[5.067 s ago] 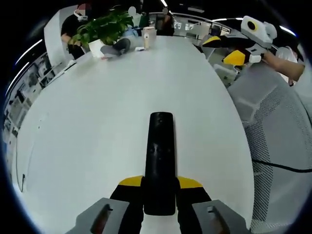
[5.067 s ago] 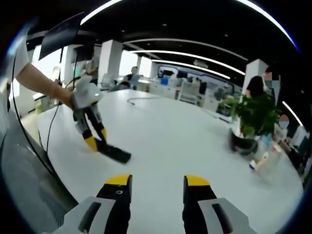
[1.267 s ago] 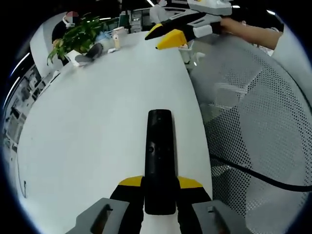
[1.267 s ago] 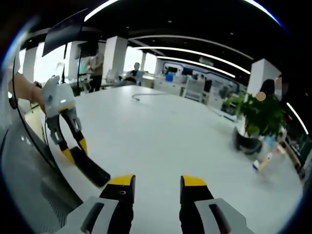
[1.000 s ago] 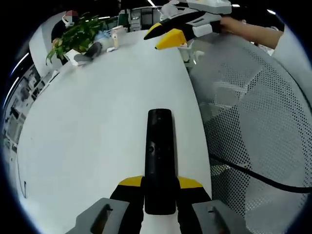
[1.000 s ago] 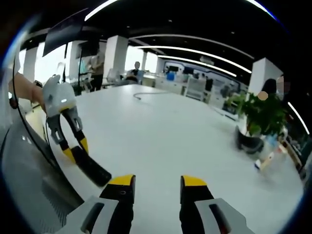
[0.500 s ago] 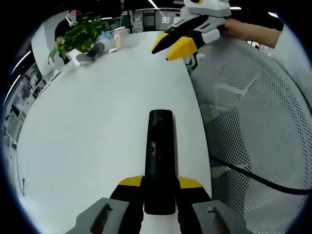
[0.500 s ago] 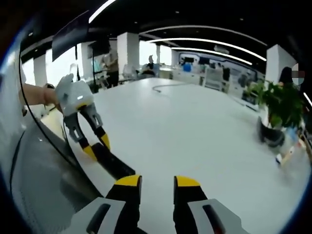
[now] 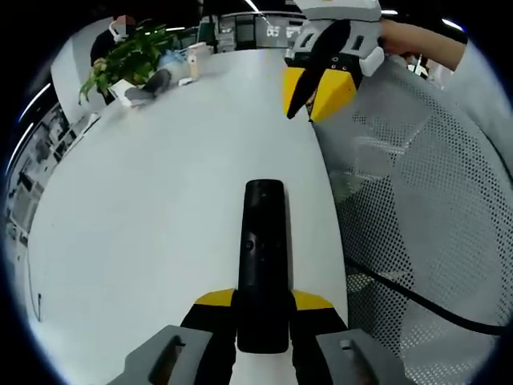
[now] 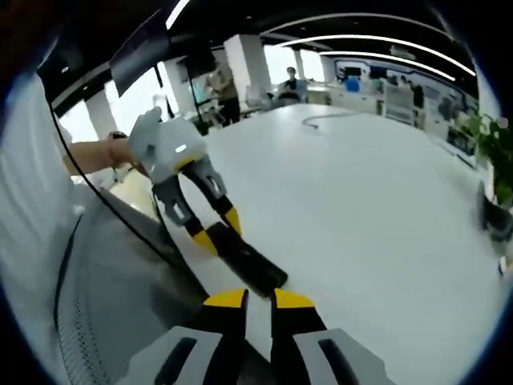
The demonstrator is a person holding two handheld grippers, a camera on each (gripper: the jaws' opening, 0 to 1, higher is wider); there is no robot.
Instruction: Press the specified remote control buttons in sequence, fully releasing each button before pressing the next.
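A long black remote [image 9: 263, 241] points away from me over the white table [image 9: 160, 200], and my left gripper [image 9: 263, 301] is shut on its near end. The right gripper [image 9: 312, 98] hangs above the table's right edge beyond the remote's far tip, apart from it, yellow tips pointing down. In the right gripper view, my right gripper [image 10: 258, 300] has its jaws drawn almost together with nothing between them, just above the remote [image 10: 250, 266]. A hand [image 10: 108, 152] holds the left gripper [image 10: 218, 233] there.
A potted plant [image 9: 128, 60] and small items stand at the table's far end. A white mesh chair [image 9: 417, 192] and a black cable [image 9: 409, 295] lie to the right of the table edge. Another cable [image 10: 321, 119] lies on the far tabletop.
The right gripper has swung in toward the remote, turned its tips downward and narrowed its jaws from open to nearly touching. The left gripper has kept its hold on the remote.
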